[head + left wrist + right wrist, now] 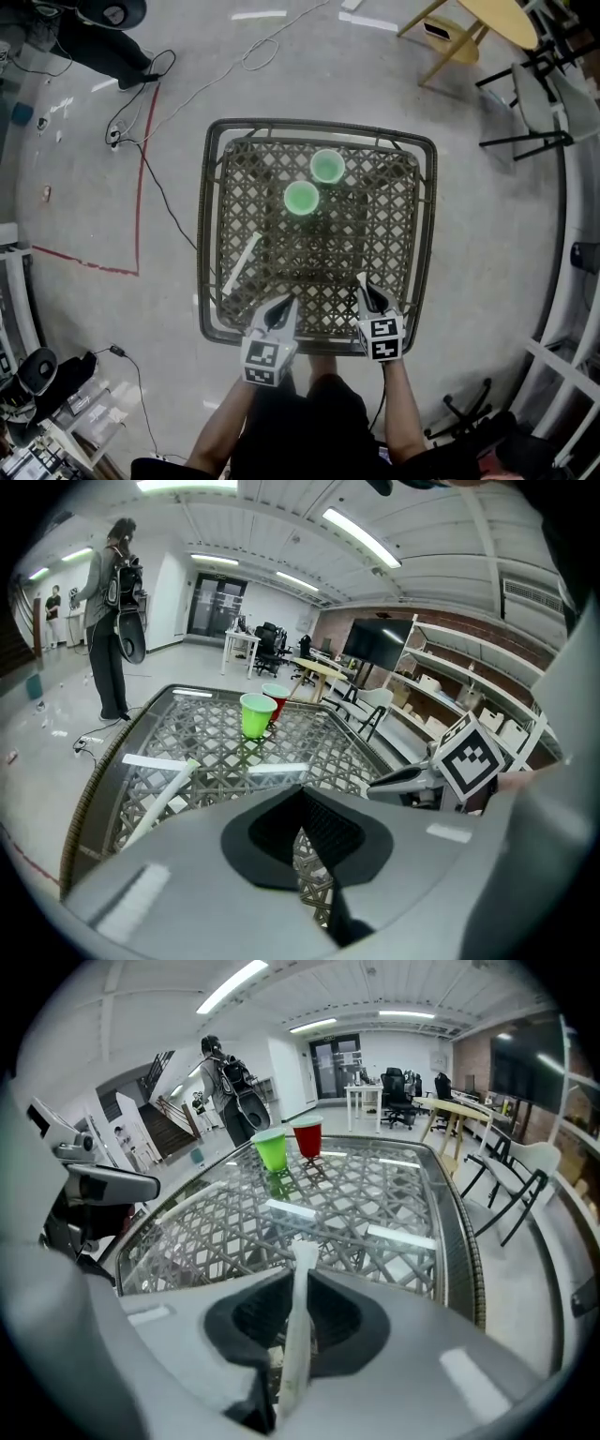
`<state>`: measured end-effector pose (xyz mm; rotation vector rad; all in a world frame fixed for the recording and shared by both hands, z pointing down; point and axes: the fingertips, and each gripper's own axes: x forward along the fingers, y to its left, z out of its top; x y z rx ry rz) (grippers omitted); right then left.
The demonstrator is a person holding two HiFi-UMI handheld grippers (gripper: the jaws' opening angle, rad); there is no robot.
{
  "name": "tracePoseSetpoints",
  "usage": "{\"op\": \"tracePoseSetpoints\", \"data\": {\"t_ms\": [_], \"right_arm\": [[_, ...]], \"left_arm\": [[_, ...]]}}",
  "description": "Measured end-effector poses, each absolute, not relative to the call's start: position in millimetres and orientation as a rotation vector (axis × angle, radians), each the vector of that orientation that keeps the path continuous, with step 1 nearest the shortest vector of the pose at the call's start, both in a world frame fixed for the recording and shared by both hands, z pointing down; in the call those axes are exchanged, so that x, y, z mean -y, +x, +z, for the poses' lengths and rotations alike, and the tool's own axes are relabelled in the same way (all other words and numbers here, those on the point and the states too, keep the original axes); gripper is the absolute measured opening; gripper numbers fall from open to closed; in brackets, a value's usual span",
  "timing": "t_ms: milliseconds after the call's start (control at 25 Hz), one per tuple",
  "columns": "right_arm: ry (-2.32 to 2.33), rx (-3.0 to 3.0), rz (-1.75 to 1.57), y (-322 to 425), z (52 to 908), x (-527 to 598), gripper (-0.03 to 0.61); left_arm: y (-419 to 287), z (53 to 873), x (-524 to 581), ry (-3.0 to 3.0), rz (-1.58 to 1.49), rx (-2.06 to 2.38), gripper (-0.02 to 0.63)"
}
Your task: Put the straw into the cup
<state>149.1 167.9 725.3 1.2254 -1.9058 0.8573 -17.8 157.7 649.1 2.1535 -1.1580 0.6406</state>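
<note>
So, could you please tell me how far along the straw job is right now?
Done: the right gripper holds a straw near the front edge of the table. In hand: that straw is gripped but not yet at a cup. Left: carrying it to the green cup or red cup, neither holding a straw. A second straw lies on the table; the left gripper is shut and empty.

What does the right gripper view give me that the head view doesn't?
Only the right gripper view: the right gripper closed on a straw, and the far cup being red outside. Only the head view: the red floor line and the person's forearms. Both: the green cup, the second straw lying on the table, the left gripper.
</note>
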Motion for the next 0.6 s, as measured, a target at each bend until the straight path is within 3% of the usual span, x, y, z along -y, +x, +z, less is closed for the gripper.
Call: {"op": "tracePoseSetpoints", "data": {"t_ms": [600], "right_arm": [[1.38, 2.153, 0.665, 146.6, 592.9, -118.1, 0.052]], "left_arm": [[-13.6, 563.2, -126.9, 2.25, 0.56, 1.279, 0.006]]}}
